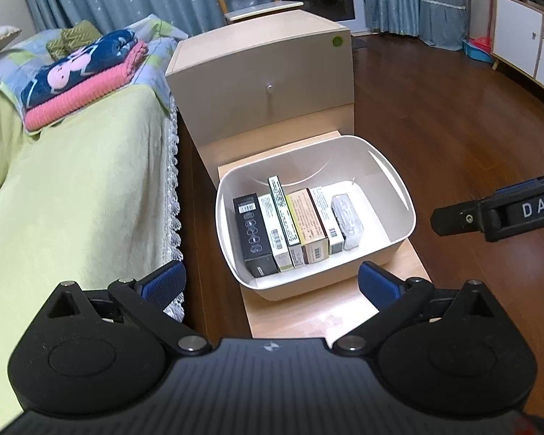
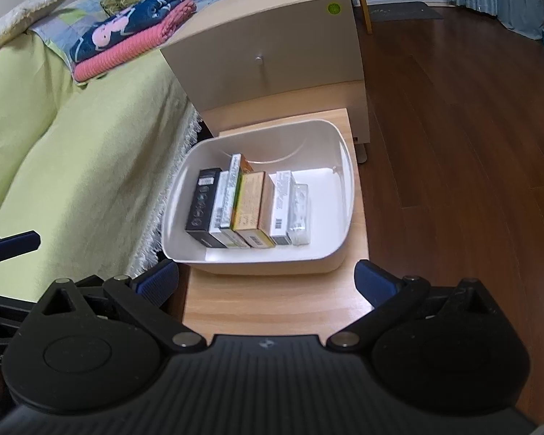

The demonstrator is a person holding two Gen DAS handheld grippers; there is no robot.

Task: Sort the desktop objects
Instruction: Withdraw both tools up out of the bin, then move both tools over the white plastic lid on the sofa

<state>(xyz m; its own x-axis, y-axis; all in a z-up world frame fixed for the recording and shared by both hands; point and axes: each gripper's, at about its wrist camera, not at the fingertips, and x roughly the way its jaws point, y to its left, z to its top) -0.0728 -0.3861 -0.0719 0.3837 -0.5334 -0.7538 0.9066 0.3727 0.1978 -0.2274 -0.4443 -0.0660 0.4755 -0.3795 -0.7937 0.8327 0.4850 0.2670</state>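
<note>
A white plastic bin (image 1: 395, 181) (image 2: 341, 152) sits on a low wooden table (image 1: 308, 311) (image 2: 272, 304). Inside it several small boxes stand in a row: a black box (image 1: 254, 232) (image 2: 201, 210) at the left, white and orange boxes (image 1: 308, 224) (image 2: 252, 206) in the middle, a clear-wrapped packet (image 1: 348, 221) (image 2: 299, 214) at the right. My left gripper (image 1: 272, 282) hangs open near the bin's front rim, holding nothing. My right gripper (image 2: 266, 279) is open too, just before the bin. The right gripper's finger (image 1: 453, 217) shows at the left wrist view's right edge.
A beige nightstand (image 1: 264, 72) (image 2: 272, 36) with a drawer knob stands behind the bin. A bed with a yellow-green cover (image 1: 72, 188) (image 2: 72, 145) and folded blankets (image 1: 87, 76) lies to the left. Dark wooden floor (image 1: 453, 108) (image 2: 453, 127) stretches right.
</note>
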